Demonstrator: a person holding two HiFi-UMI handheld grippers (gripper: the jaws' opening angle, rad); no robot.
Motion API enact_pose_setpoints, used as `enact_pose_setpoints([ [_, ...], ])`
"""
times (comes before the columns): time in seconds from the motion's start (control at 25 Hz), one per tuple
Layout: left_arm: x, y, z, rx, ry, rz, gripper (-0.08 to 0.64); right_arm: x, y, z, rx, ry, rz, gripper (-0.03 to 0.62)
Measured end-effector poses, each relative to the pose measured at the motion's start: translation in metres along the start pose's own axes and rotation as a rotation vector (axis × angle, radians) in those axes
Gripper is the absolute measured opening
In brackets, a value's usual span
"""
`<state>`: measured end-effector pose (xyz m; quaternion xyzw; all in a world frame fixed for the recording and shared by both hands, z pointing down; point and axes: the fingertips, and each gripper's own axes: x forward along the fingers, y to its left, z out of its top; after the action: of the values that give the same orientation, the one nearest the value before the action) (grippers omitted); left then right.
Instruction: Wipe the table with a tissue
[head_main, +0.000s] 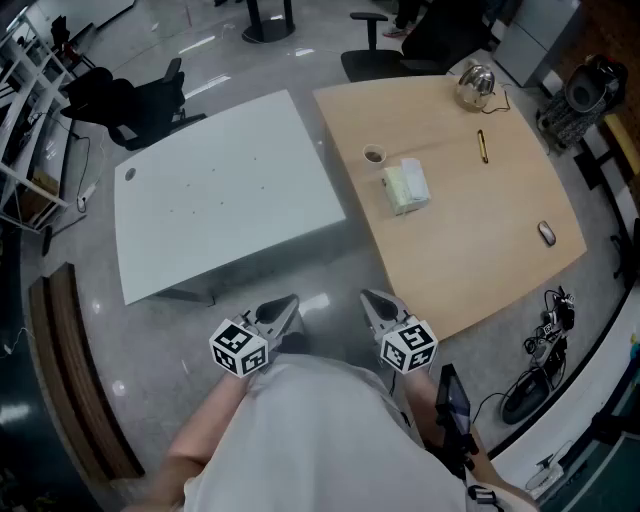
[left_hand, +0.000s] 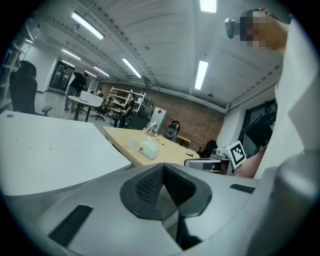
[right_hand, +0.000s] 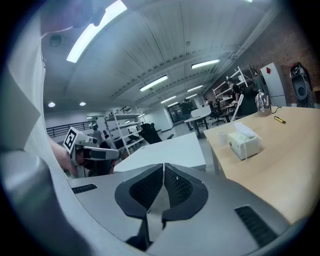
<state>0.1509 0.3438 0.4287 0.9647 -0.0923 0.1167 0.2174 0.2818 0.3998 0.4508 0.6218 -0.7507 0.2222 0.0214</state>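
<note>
Both claws are held close to the person's body, short of the near corner of the wooden worktop (head_main: 470, 260). This looks like a carrying pose, with no work begun. The left claw (head_main: 283, 308) has its pads pressed together on nothing. The right claw (head_main: 377, 304) is closed and empty too. Both point a little downward, probably because nothing is within reach.

The tissue box (head_main: 405, 187) sits on the wooden worktop, near the edge facing the white worktop (head_main: 220, 190), well away from both claws. A cup (head_main: 374, 154) stands just beyond it. A sheet sticks up from the top of the box, ready to be pinched.

A pen (head_main: 483, 146) lies toward the far edge and a mouse (head_main: 546, 233) by the right edge. Both leave the middle bare for wiping. I judge that the first step, fetching a tissue, is not yet started.
</note>
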Motion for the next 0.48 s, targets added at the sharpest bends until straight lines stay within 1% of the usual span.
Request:
enact_pose_setpoints([
  [0.16,0.004,0.037,0.017,0.004,-0.005,-0.008,0.006,0.031,0.000,0.013,-0.001,0.001,-0.014,0.021],
  [0.36,0.016,0.074,0.054,0.031,-0.025,-0.063,0.006,0.062,-0.011,0.032,-0.005,0.002,-0.074,0.021],
  [0.48,0.016,0.095,0.068,0.033,-0.029,-0.086,0.006,0.082,-0.011,0.043,-0.011,0.004,-0.102,0.021],
])
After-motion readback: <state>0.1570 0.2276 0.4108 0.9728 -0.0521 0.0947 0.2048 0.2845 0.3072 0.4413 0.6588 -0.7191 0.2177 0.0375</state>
